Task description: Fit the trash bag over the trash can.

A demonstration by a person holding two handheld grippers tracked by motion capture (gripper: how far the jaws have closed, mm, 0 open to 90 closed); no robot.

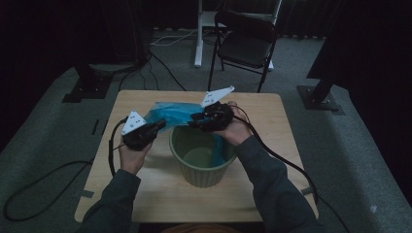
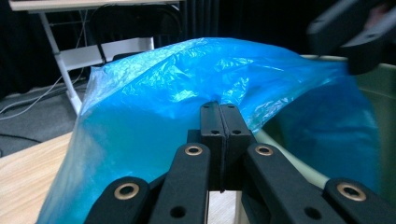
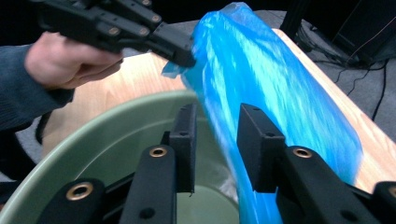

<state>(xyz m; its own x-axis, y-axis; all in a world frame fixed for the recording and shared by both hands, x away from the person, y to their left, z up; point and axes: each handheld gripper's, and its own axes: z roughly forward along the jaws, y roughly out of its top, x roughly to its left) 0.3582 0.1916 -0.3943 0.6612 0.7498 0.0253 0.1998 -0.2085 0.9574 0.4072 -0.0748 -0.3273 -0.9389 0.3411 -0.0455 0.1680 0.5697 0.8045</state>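
Left hand (image 1: 130, 154): comes in from the bottom left and holds the left gripper (image 1: 156, 127) above the table, just left of the bucket.
Left gripper jaws: clenched on an edge of the blue bag (image 2: 187, 93); in the left gripper view the two pads meet with the plastic pinched at their tips.
Blue bag: thin crinkled plastic, stretched from the left gripper across the far rim of the bucket, one part hanging down inside at the right; the rest lies over the table behind the bucket.
Bucket (image 1: 182, 145): green, round, upright at the middle of the table (image 1: 272, 111).
Right gripper (image 1: 194, 121): over the far rim of the bucket, held by the right hand (image 1: 233, 128).
Right gripper jaws: released, standing apart; the bag runs beside one pad in the right gripper view, not pinched.
Chair (image 1: 245, 41): black, on the floor beyond the table.
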